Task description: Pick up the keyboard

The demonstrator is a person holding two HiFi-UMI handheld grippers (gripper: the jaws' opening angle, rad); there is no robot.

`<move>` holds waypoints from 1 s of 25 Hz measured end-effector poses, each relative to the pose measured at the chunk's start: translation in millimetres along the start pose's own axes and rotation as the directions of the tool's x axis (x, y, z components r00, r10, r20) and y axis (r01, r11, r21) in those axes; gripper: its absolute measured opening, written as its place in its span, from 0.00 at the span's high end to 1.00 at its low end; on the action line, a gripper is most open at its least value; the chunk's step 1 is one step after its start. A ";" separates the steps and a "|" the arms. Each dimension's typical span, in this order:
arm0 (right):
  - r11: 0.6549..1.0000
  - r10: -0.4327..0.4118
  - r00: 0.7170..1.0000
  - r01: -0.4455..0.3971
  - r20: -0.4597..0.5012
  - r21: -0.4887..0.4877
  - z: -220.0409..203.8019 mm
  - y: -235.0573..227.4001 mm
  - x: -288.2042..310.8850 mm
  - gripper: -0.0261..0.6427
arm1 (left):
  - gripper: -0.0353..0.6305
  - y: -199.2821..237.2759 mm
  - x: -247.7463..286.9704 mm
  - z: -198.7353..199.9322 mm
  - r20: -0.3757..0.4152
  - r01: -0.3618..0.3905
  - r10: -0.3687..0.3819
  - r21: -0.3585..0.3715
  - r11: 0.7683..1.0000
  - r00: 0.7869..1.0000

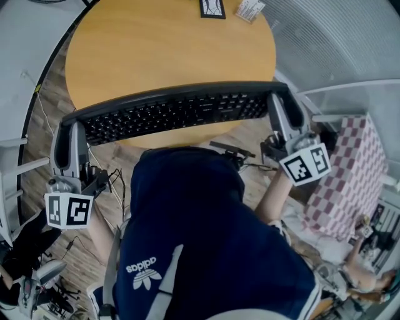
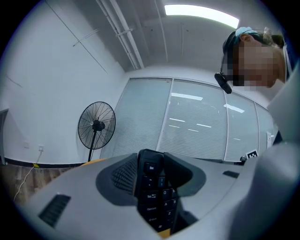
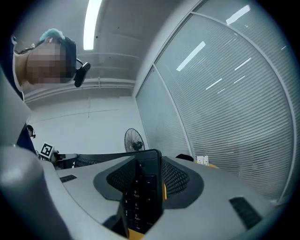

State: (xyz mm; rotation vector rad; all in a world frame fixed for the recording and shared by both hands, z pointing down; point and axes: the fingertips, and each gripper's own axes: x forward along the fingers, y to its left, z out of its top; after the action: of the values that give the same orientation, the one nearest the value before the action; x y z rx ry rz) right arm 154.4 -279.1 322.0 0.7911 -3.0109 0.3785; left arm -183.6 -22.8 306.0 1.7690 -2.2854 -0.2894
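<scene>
Keyboard [image 1: 175,112]: long, black and slim, with dark keys in rows and a raised back rim. It hangs crosswise over the near edge of the round table [image 1: 169,50], and both its ends reach past the rim. The left gripper [image 1: 67,125] is clamped on its left end, where the gripper view shows the Esc corner wedged between the ribbed pads. The right gripper [image 1: 278,100] is clamped on the other end, with number-pad keys between its jaws. From above I cannot tell whether the board is clear of the tabletop.

The table has a plain orange-yellow wood top. At its far side lie a black-and-white marker card [image 1: 212,7] and a small printed card [image 1: 250,9]. The floor [image 1: 50,69] is wood plank. To the right is a pink-and-white checked cloth [image 1: 350,175]. A pedestal fan [image 2: 96,125] stands by a white wall, next to glass panels with blinds [image 2: 197,122], under strip ceiling lights [image 2: 201,14].
</scene>
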 end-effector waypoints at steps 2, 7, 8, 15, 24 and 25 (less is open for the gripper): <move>1.000 0.005 1.000 -0.005 -0.007 -0.001 -2.1 1.0 0.7 0.73 | 0.69 0.0 -3.0 -1.0 -0.002 -0.013 0.013 0.000 1.000 1.000; 1.000 0.019 1.000 -0.019 -0.009 0.001 -4.8 -1.0 3.1 0.73 | 0.69 -0.3 -6.0 -5.0 -0.011 -0.033 0.033 0.002 0.999 0.999; 1.000 0.021 1.000 -0.021 -0.010 0.000 -5.6 -1.5 3.8 0.73 | 0.69 0.0 -7.0 -6.4 -0.012 -0.037 0.037 0.000 0.999 0.999; 0.999 0.035 0.999 -0.035 -0.007 0.000 -7.3 -2.0 6.4 0.73 | 0.69 -1.1 -10.1 -7.6 -0.003 -0.052 0.052 0.000 0.999 0.999; 0.999 0.032 0.999 -0.032 -0.007 0.004 -7.5 -1.8 6.2 0.73 | 0.69 -3.0 -9.7 -6.0 -0.009 -0.045 0.045 0.010 0.999 0.999; 1.000 0.029 1.000 -0.029 -0.008 0.006 -8.0 -2.0 5.8 0.73 | 0.69 -2.9 -9.2 -5.7 -0.010 -0.042 0.042 0.009 0.999 0.999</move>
State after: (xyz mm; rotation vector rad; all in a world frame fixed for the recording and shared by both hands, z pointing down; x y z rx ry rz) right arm 149.8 -281.7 330.6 0.7447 -3.0185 0.3897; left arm -177.0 -14.7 310.0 1.7201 -2.3175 -0.2619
